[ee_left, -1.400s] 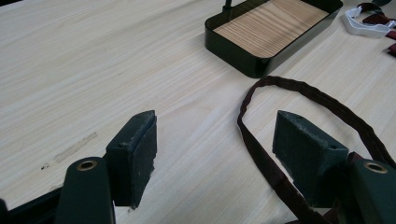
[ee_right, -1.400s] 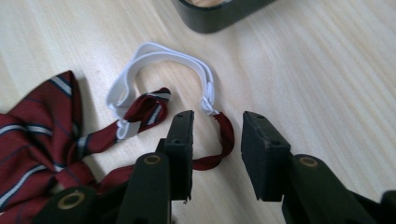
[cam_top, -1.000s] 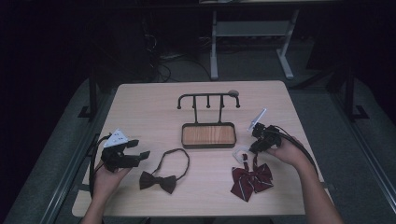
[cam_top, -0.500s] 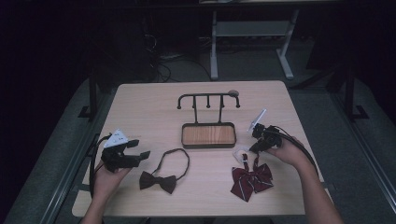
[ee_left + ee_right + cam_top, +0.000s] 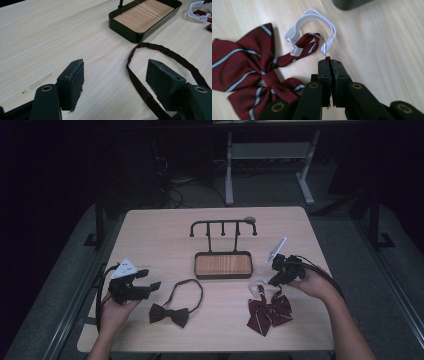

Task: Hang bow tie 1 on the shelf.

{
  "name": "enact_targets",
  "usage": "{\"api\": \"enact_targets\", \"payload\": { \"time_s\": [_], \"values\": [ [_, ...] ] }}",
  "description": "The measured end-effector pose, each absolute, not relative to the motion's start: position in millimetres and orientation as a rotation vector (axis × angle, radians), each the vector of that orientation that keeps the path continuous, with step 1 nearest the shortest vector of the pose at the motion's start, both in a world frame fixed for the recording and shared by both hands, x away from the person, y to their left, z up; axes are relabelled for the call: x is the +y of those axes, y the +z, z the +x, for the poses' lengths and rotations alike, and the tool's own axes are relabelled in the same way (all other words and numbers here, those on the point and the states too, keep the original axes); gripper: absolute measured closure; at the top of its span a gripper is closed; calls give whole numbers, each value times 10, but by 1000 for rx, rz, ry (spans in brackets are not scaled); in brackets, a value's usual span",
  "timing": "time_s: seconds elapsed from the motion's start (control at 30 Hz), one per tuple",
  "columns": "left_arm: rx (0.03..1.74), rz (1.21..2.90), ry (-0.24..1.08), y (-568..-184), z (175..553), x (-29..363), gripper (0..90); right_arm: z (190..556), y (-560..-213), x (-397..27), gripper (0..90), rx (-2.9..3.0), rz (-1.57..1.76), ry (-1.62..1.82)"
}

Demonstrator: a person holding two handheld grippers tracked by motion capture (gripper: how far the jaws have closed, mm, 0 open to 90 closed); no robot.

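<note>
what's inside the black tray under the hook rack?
Nothing lies in the tray: its wood-grain floor shows bare in the high view and the left gripper view. The near wall hides a thin strip of floor behind it.

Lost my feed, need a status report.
Right gripper shut on red striped bow tie at its strap end. Left gripper open, idle beside brown bow tie. Hook stand behind, nothing blocking.

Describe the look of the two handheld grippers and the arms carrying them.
Both the left gripper and the right gripper are black with two wedge-shaped padded jaws, brass-coloured pivot rivets and trailing black cables. Each carries a pale grey three-cornered plate on top. The forearms are bare, no sleeves visible.
</note>
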State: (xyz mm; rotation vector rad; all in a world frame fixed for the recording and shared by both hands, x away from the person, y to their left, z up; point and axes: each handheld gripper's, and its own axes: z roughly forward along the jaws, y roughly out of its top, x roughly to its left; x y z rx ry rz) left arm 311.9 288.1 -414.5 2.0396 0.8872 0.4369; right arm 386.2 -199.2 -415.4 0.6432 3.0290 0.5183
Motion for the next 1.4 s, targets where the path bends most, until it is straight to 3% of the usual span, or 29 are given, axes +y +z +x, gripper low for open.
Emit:
{"api": "enact_targets", "payload": {
  "time_s": [1.4],
  "values": [
    [887,2040,432,-4151,3121,2884,305,3676,-3251,-1911,870,3010,413,656]
  ]
}}
